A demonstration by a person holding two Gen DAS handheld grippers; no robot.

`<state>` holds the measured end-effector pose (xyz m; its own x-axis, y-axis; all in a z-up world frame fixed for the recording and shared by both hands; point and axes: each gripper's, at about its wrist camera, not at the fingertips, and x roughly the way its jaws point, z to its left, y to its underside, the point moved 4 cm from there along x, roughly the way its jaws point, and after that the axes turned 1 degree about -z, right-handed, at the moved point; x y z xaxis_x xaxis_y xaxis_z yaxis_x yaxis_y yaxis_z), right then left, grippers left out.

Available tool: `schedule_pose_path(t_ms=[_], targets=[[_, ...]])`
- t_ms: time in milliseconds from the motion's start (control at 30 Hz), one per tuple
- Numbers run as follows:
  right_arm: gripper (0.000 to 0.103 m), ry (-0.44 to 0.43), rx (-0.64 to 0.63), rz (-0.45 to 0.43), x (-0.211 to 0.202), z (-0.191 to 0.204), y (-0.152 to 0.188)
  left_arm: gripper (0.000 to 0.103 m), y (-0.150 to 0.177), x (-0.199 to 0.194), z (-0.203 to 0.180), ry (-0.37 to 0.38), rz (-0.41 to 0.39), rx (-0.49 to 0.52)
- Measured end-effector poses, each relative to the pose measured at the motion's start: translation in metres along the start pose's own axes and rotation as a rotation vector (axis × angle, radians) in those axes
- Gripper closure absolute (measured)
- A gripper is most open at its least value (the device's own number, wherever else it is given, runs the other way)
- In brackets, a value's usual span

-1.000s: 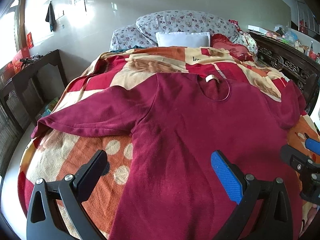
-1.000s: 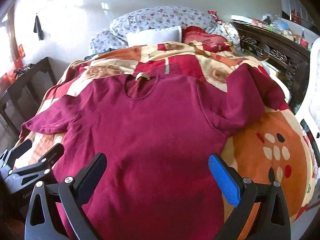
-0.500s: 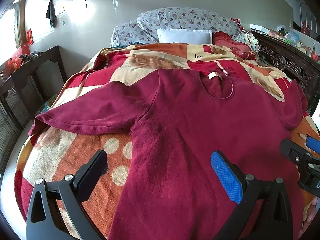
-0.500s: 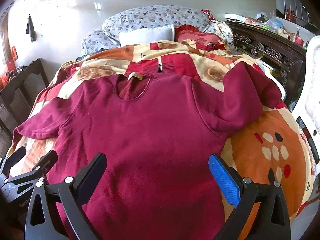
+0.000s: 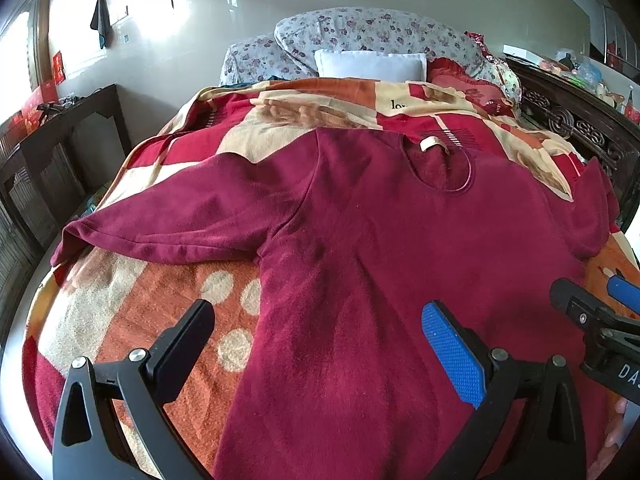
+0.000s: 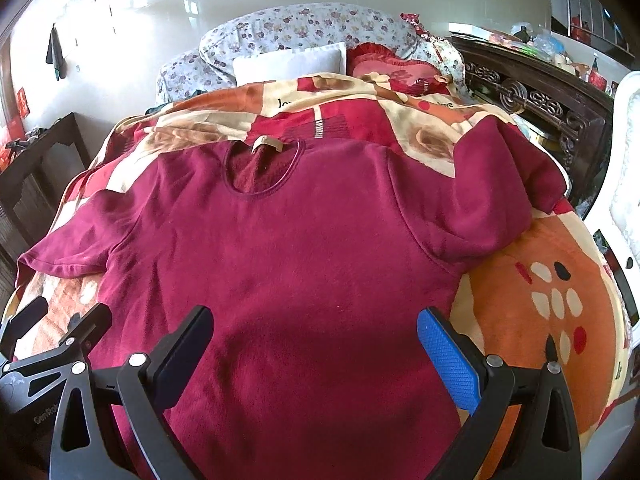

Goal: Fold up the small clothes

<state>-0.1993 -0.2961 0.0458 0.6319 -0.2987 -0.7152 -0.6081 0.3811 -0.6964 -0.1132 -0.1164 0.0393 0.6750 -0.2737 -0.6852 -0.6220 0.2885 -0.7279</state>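
A dark red long-sleeved top (image 5: 392,240) (image 6: 304,264) lies spread face up on the bed, collar at the far end. Its left sleeve (image 5: 168,220) stretches out flat toward the bed's left edge. The other sleeve (image 6: 500,184) is bunched and folded back at the right. My left gripper (image 5: 320,344) hovers open over the lower left side of the top, holding nothing. Above the lower middle of the top, my right gripper (image 6: 316,344) is open too, and it shows at the right edge of the left wrist view as the right gripper (image 5: 596,304).
A red, orange and cream patterned blanket (image 5: 132,312) (image 6: 560,312) covers the bed. Pillows (image 5: 368,40) are piled at the head. A dark wooden table (image 5: 60,136) stands left of the bed, and a carved dark wooden cabinet (image 6: 532,92) runs along the right.
Both grippers have shifted slightly, so the top sits a little lower and closer in both views. Neither gripper has changed its opening, and the top lies as before.
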Motion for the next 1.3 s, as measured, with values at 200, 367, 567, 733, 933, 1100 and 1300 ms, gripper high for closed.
schedule_pose_path(t_ms=[200, 367, 567, 733, 933, 1100, 1300], targets=[[0.0, 0.014, 0.004, 0.004, 0.006, 0.002, -0.001, 0.0, -0.001, 0.004, -0.001, 0.009, 0.01, -0.006], [0.0, 0.02, 0.008, 0.01, 0.011, 0.004, -0.002, 0.0, 0.0, 0.006, 0.001, 0.006, 0.012, -0.007], [0.0, 0.012, 0.002, 0.021, 0.018, 0.011, -0.004, 0.0, -0.003, 0.008, 0.013, 0.005, 0.019, -0.023], [0.0, -0.01, -0.012, 0.034, 0.027, 0.025, -0.005, 0.0, -0.006, 0.01, 0.038, -0.014, 0.026, -0.059], [0.0, -0.025, -0.059, 0.058, 0.042, 0.049, -0.005, 0.0, -0.008, 0.019, 0.083, -0.05, 0.05, -0.124], [0.0, -0.054, -0.082, 0.078, 0.052, 0.067, -0.004, 0.0, -0.011, 0.027, 0.153, -0.117, 0.068, -0.236], [0.0, -0.089, -0.113, 0.078, 0.054, 0.085, -0.006, 0.0, -0.018, 0.032, 0.259, -0.183, 0.073, -0.43]])
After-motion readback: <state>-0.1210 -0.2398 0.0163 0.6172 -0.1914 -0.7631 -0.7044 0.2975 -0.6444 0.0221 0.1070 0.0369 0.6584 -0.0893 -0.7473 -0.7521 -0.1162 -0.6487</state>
